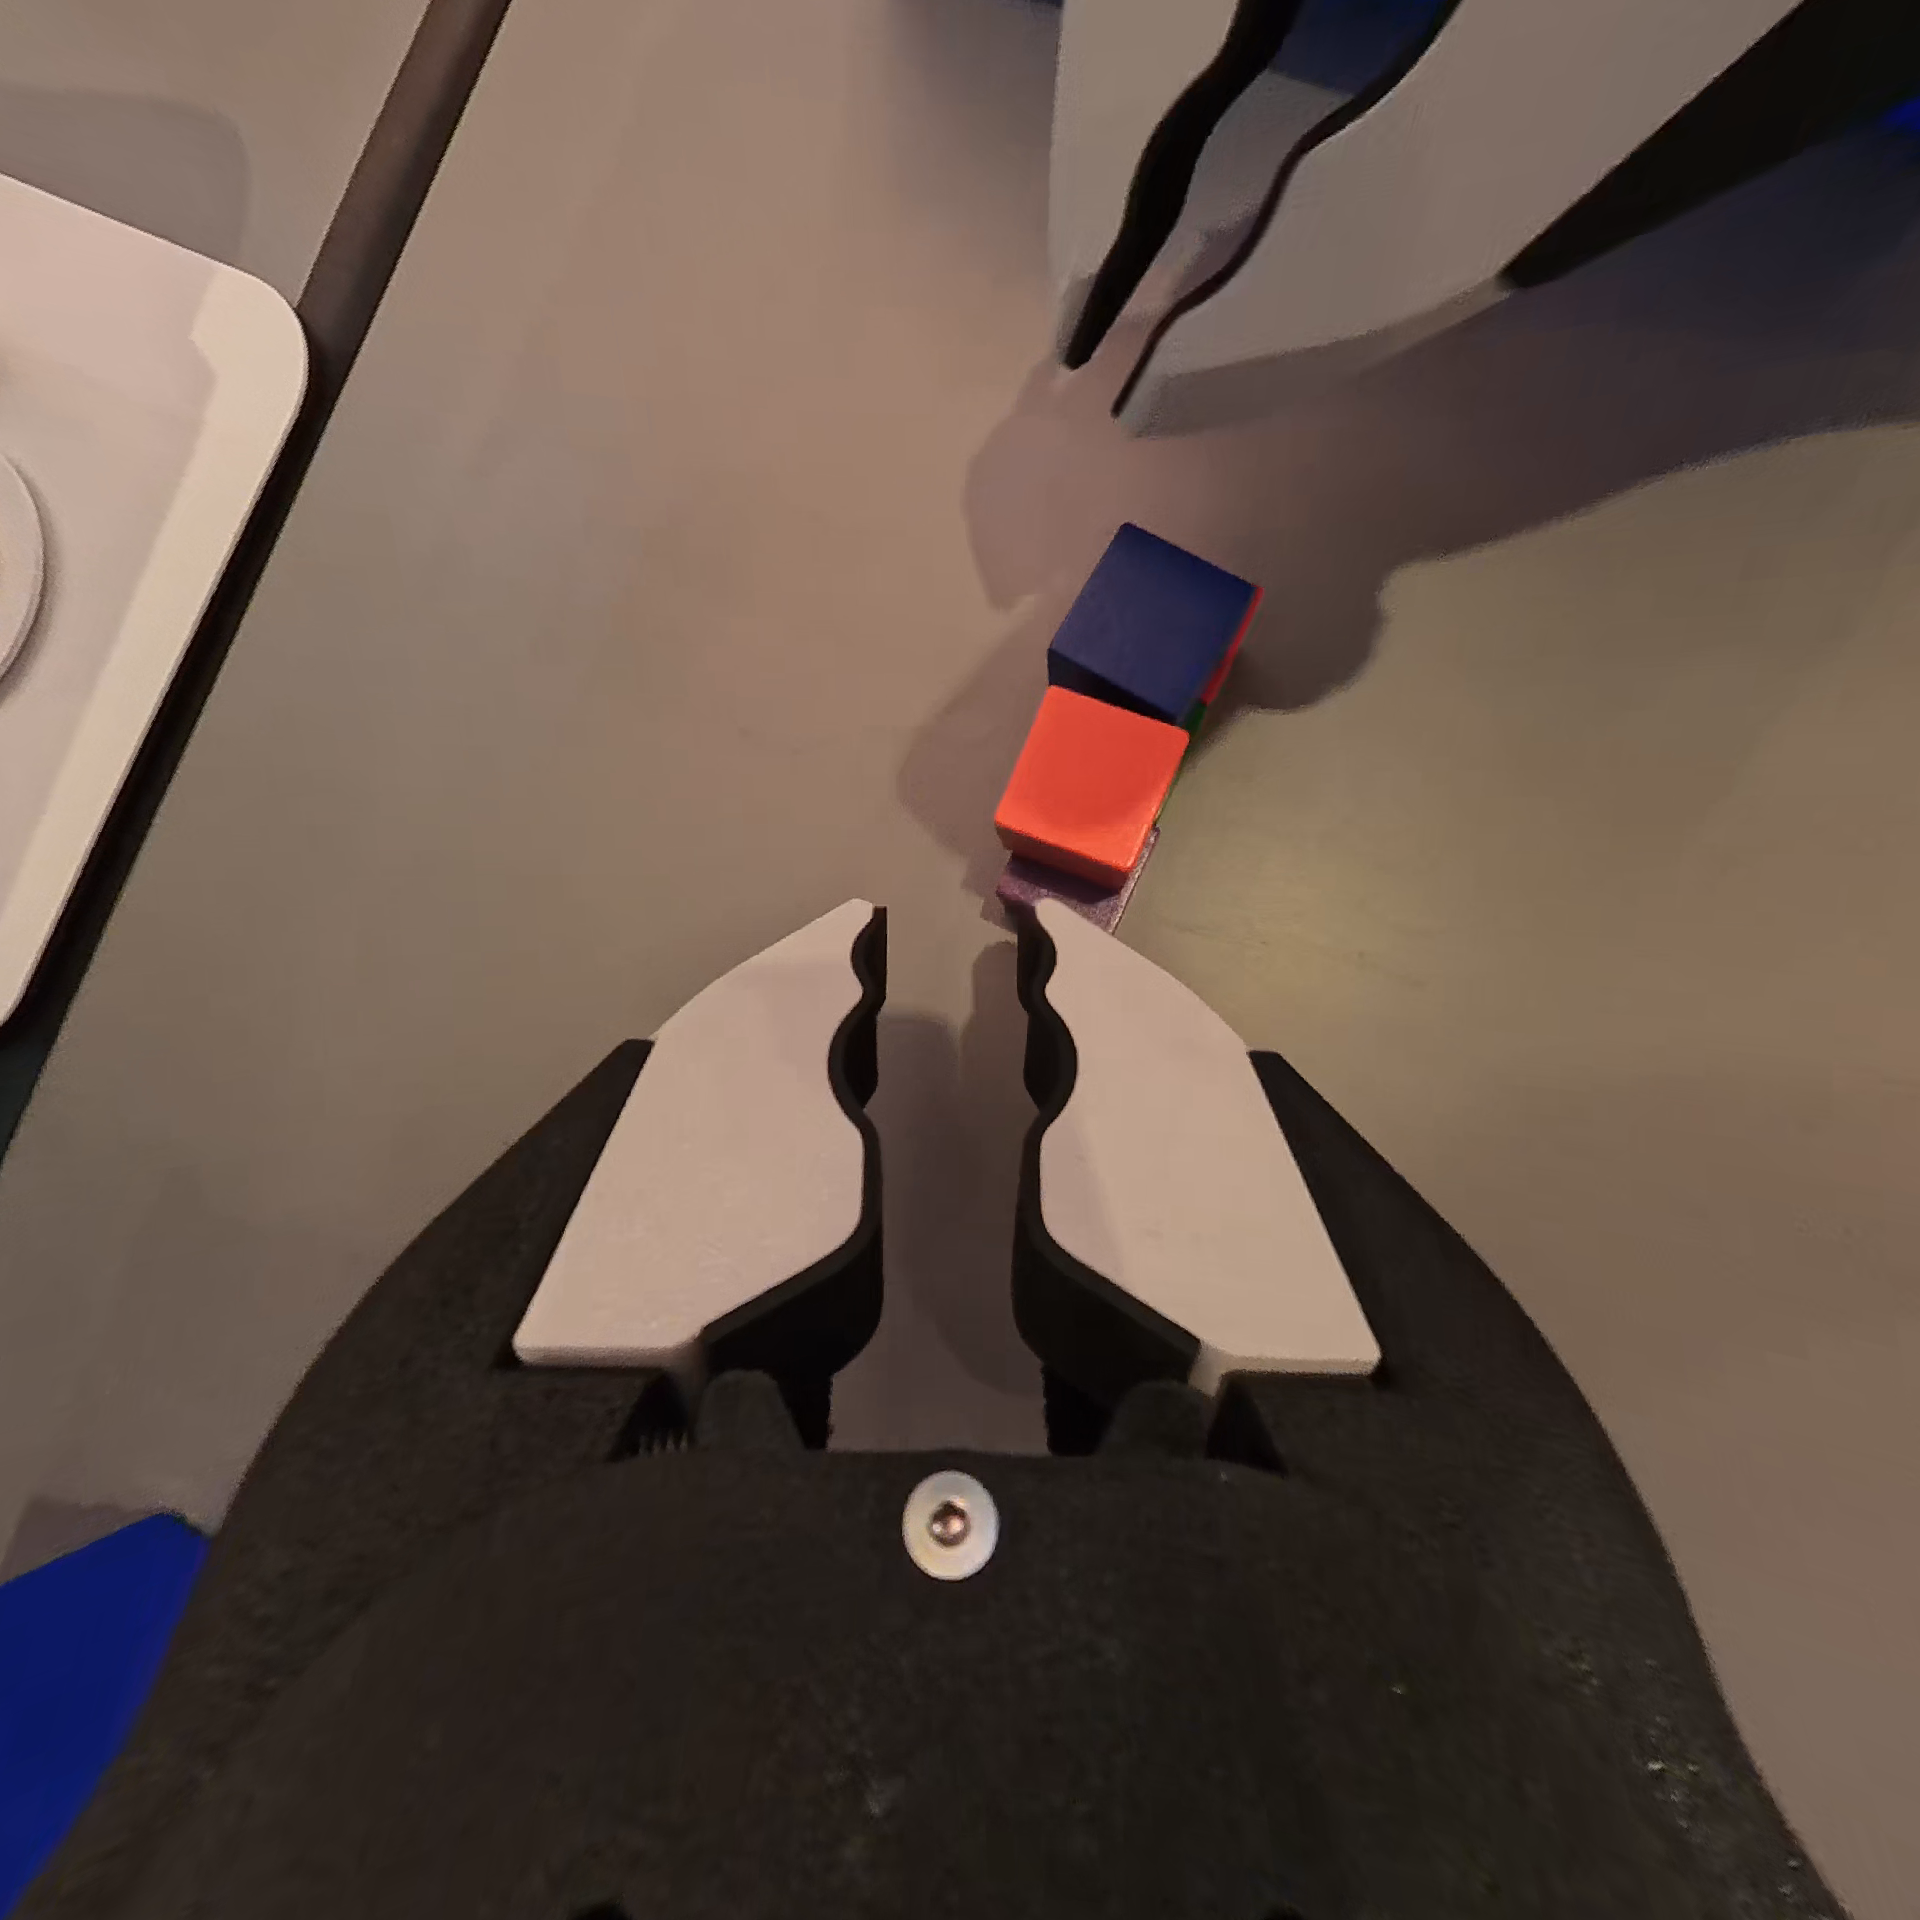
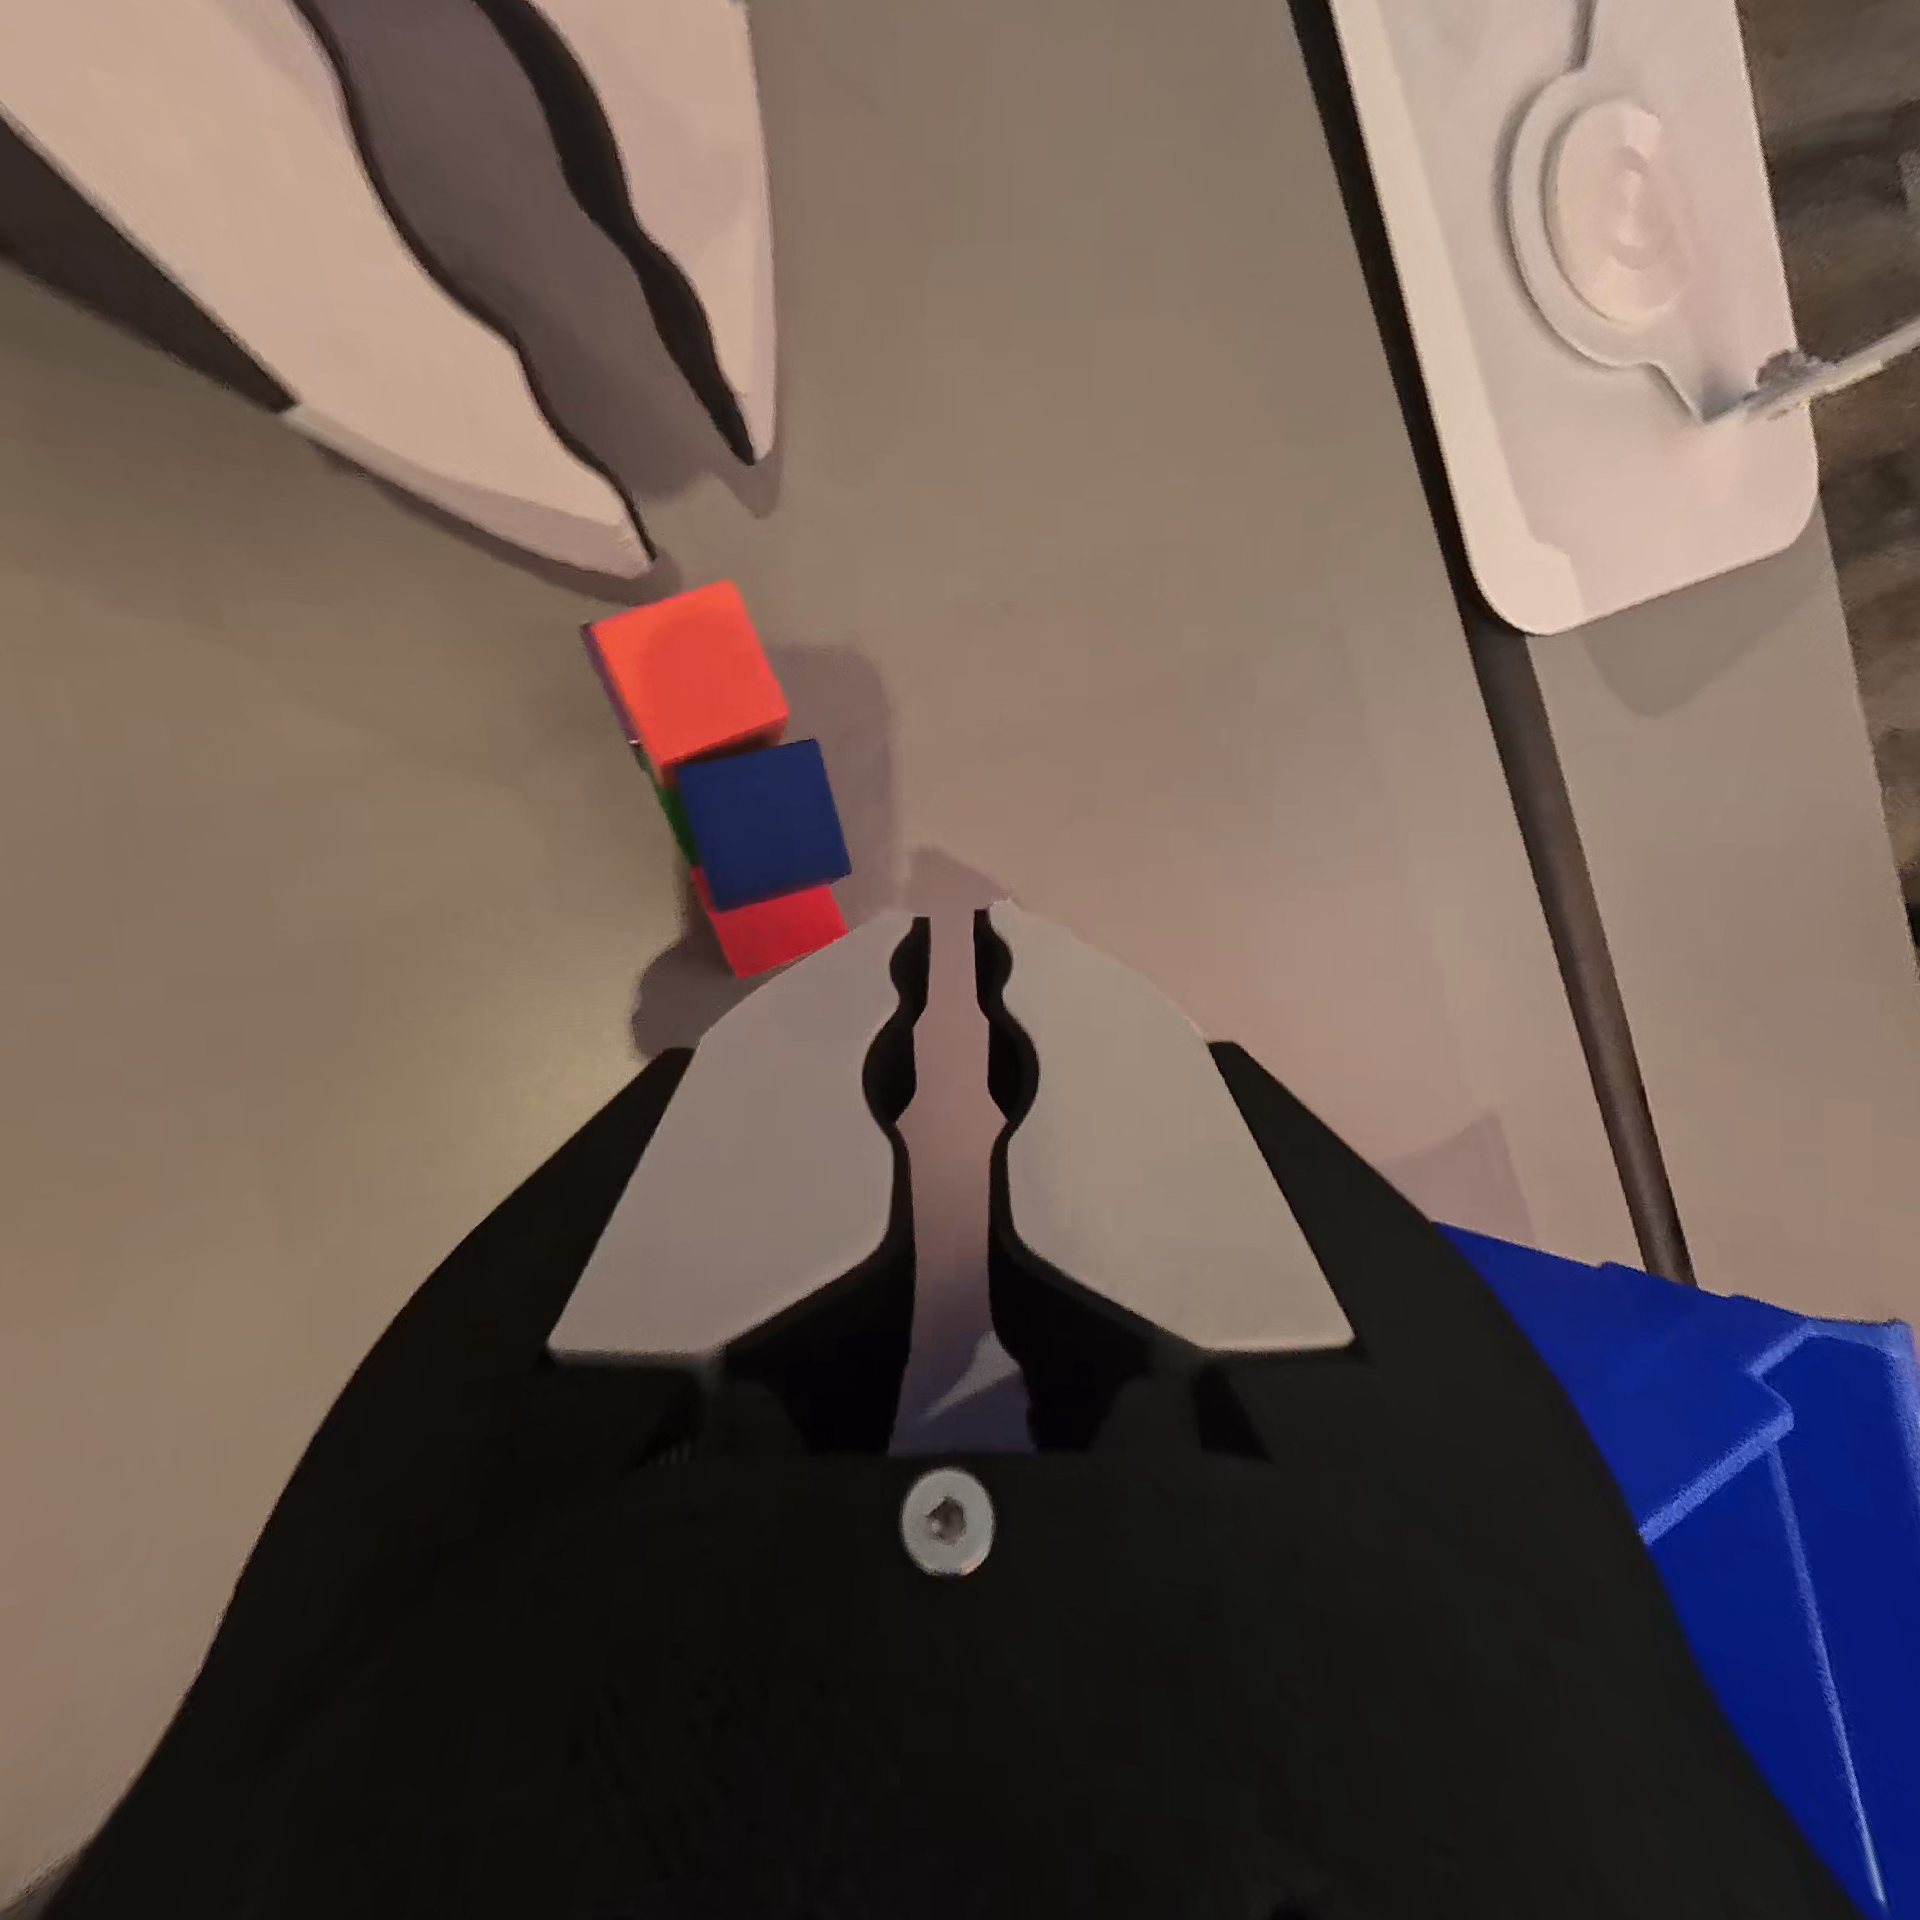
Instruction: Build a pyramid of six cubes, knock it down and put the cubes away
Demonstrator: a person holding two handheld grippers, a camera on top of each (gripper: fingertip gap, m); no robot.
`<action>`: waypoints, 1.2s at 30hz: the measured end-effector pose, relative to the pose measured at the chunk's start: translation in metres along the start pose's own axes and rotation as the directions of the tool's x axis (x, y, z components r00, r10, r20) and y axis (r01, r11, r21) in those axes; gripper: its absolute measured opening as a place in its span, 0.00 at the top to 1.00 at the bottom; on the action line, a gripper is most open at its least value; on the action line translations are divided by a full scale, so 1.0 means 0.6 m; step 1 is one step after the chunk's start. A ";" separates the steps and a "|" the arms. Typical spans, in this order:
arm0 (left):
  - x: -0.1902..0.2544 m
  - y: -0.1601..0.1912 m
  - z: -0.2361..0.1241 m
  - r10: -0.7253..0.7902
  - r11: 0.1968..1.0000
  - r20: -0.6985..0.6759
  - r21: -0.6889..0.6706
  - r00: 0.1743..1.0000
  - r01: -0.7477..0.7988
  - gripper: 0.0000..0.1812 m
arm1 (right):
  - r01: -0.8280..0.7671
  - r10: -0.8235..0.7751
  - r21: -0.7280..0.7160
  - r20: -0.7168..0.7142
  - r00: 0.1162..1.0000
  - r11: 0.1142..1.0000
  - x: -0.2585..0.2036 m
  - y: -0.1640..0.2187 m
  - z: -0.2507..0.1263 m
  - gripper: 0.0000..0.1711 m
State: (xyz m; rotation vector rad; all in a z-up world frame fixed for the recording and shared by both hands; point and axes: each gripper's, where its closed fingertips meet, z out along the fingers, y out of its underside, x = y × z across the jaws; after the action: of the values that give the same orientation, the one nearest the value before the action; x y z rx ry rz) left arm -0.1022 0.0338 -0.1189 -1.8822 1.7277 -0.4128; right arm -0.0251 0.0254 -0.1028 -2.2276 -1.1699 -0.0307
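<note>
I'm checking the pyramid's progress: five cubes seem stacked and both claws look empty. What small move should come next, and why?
Probably fetch the sixth cube. The orange cube and blue cube sit side by side on a lower row, with nothing on top. The left claw and right claw both hold nothing, slightly parted. No spare cube is visible; perhaps it is in the blue bin.

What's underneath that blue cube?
The blue cube sits on a green cube and a red cube. Only their edges show; the rest is covered.
</note>
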 end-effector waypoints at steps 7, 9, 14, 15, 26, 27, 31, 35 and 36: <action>0.001 -0.010 0.009 0.009 1.000 0.016 -0.002 1.000 -0.009 0.87 | 0.011 -0.010 -0.033 0.021 1.000 0.999 -0.009 0.008 0.017 0.95; 0.001 -0.012 0.009 0.011 1.000 0.013 -0.001 1.000 -0.011 0.87 | 0.012 -0.011 -0.024 0.035 0.999 1.000 -0.013 0.005 0.017 0.95; 0.000 -0.014 0.010 0.012 1.000 0.017 -0.001 1.000 -0.012 0.87 | 0.016 -0.016 0.001 0.052 0.999 1.000 -0.018 -0.002 0.014 0.95; 0.000 -0.014 0.011 0.013 1.000 0.016 -0.003 1.000 -0.013 0.87 | 0.014 -0.015 0.006 0.057 0.998 1.000 -0.019 -0.004 0.014 0.95; 0.008 -0.009 0.016 0.022 1.000 0.005 -0.014 1.000 -0.022 0.87 | 0.032 -0.033 0.010 0.070 0.997 0.999 -0.023 -0.003 0.012 0.95; 0.008 -0.009 0.016 0.022 1.000 0.006 -0.015 1.000 -0.022 0.87 | 0.029 -0.030 0.012 0.072 0.997 0.999 -0.023 -0.003 0.012 0.95; 0.006 -0.008 0.017 0.021 1.000 0.010 -0.020 1.000 -0.021 0.86 | 0.033 -0.034 0.012 0.079 0.996 0.999 -0.026 -0.003 0.012 0.95; 0.005 -0.009 0.017 0.017 1.000 0.011 -0.015 1.000 -0.017 0.86 | 0.042 -0.042 0.002 0.095 0.995 0.999 -0.031 -0.001 0.014 0.95; 0.005 -0.009 0.018 0.019 1.000 0.010 -0.018 1.000 -0.019 0.86 | 0.045 -0.045 -0.002 0.094 0.995 0.999 -0.031 0.001 0.014 0.95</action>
State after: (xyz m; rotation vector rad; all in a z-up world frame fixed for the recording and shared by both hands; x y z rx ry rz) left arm -0.0915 0.0327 -0.1249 -1.8754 1.7466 -0.3808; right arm -0.0382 0.0161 -0.1153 -2.2270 -1.2709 0.0542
